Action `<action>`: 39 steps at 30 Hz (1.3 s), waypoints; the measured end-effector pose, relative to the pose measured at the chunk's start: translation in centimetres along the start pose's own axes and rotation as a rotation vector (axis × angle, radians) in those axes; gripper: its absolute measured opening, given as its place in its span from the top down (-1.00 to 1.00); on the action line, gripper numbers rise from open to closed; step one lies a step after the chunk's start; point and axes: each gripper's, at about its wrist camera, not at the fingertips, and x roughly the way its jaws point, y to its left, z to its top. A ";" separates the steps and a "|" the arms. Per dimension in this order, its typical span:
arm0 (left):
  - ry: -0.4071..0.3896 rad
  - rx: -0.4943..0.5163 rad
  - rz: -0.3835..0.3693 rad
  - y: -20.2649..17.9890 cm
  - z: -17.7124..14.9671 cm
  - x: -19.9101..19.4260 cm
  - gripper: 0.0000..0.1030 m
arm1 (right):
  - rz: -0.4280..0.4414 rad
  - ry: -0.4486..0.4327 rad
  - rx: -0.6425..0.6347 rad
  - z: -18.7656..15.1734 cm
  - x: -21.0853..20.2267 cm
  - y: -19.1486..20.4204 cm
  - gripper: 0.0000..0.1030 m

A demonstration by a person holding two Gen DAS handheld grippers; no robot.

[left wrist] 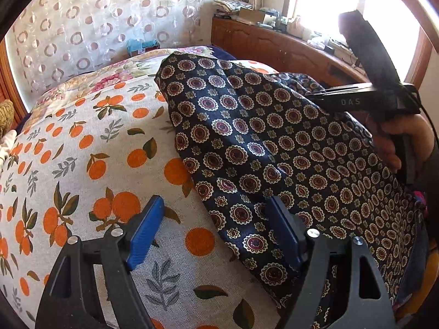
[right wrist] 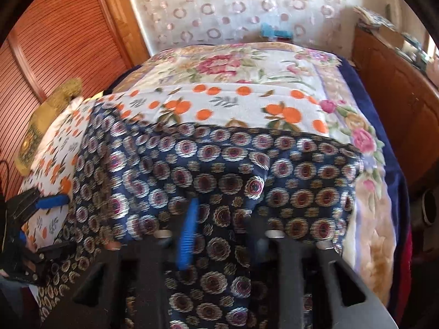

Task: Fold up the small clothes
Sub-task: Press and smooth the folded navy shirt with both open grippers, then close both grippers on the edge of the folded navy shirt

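Navy medallion-print garment [left wrist: 274, 148], one piece, lies rumpled on the near right part of the bed, over one orange-print sheet [left wrist: 90, 148]. Two hand-held grippers in view. Left hand-held gripper [left wrist: 216, 235]: jaws wide, released, straddling the garment's left edge above the sheet. Right hand-held gripper [right wrist: 219, 235]: jaws narrow, cloth bunched between them, apparently grasping the garment; view blurred.

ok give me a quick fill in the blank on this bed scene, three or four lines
1. The dark garment is printed with round ____.
2. The sheet under it shows leaves and ____.
3. The left tongs stand ____, one blue pad over the sheet, the other at the garment's edge.
4. The curtain is patterned with ____.

Missing words: medallions; oranges; open; circles
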 end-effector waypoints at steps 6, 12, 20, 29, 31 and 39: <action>0.010 0.016 0.019 -0.5 0.1 0.2 -0.57 | -0.132 -0.102 -0.053 0.7 -3.8 -0.2 0.96; 0.018 0.038 0.027 -1.2 0.3 0.6 -0.64 | -0.317 -0.114 -0.004 2.8 -5.9 -3.3 0.96; 0.036 -0.008 0.015 -0.4 0.2 -0.5 -0.64 | -0.295 -0.098 0.012 0.9 -4.4 -3.6 0.34; -0.029 0.032 -0.029 -3.0 -2.9 -5.4 -0.64 | -0.203 -0.180 0.002 -11.3 -11.9 0.1 0.03; -0.033 0.020 -0.040 -3.3 -3.6 -5.9 -0.64 | -0.168 -0.158 0.020 -14.4 -12.8 0.9 0.03; -0.043 -0.008 -0.064 -4.5 -5.2 -7.4 -0.64 | -0.146 -0.062 -0.028 -19.6 -13.1 3.6 0.20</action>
